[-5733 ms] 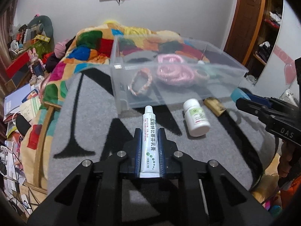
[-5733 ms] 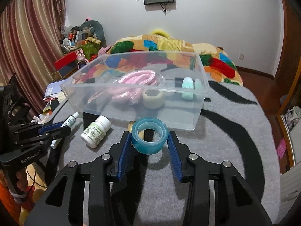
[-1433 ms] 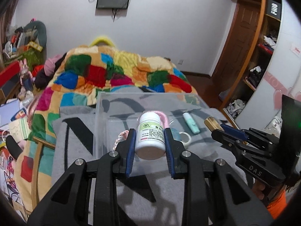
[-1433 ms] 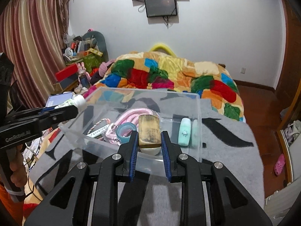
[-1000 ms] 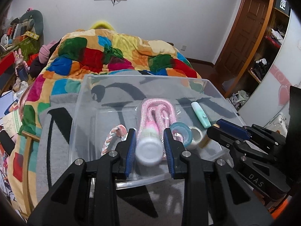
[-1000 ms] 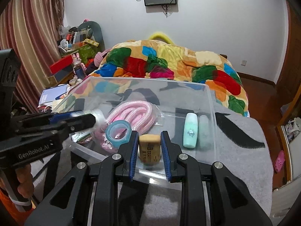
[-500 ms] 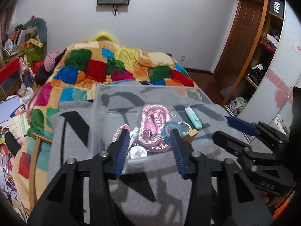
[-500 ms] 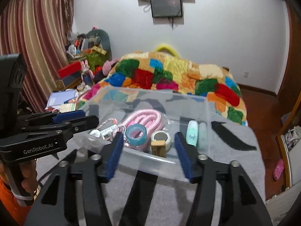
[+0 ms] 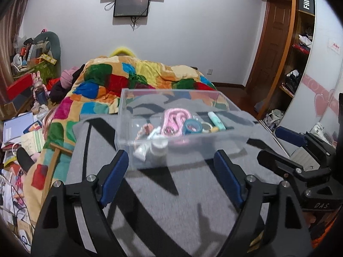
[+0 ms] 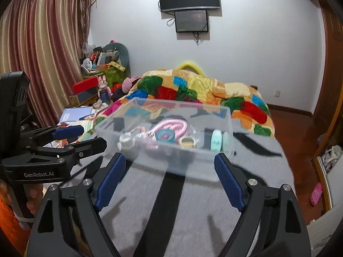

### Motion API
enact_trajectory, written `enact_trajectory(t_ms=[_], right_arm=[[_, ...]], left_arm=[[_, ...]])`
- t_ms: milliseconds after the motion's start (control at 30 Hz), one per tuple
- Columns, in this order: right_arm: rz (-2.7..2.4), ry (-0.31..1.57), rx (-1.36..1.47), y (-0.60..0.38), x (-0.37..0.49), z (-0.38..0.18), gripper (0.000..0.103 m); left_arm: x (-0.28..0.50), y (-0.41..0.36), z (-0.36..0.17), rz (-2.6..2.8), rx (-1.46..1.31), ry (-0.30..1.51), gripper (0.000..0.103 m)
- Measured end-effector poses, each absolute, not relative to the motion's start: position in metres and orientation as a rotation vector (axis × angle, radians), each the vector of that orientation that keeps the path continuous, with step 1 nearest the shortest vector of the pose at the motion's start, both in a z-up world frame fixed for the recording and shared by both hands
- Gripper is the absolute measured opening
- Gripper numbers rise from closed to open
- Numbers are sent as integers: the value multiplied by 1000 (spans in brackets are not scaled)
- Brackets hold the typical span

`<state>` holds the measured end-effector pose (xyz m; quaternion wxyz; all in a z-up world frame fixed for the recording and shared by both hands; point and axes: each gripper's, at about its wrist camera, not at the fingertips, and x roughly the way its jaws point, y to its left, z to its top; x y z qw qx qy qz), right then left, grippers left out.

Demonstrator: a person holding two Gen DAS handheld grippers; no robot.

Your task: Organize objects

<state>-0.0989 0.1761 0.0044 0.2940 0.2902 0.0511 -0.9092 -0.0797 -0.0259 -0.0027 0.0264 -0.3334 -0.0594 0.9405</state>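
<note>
Both tools, left [image 9: 171,171] and right [image 10: 169,173], stood wide and empty; ahead, the bin [image 9: 233,138] blurred its bottle [image 9: 159,145] and tube [image 9: 140,151].

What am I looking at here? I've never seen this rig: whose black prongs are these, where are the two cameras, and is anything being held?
There is no robot arm. A person holds a hand-held gripper in each hand, and each one carries a fisheye camera that looks forward along its two blue-padded fingers. One picture is from the left gripper, with the right one showing at its right edge. The other is from the right gripper, with the left one at its left edge. Both are open and hold nothing.

Ahead, on a grey blanket with black stripes, stands a clear bin. Inside lie a pink rope, a blue tape roll, a white bottle, a tube, a mint-green stick and a few smaller bits. Behind is a bed with a patchwork quilt.
</note>
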Motion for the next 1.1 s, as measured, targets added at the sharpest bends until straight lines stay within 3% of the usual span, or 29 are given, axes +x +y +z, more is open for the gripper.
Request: enact_trajectory(t_ms=[1100], right_arm=[[-2402, 97, 863, 189, -95, -23, 83]], left_arm=[[-61, -11, -19, 2905, -1025, -165, 84]])
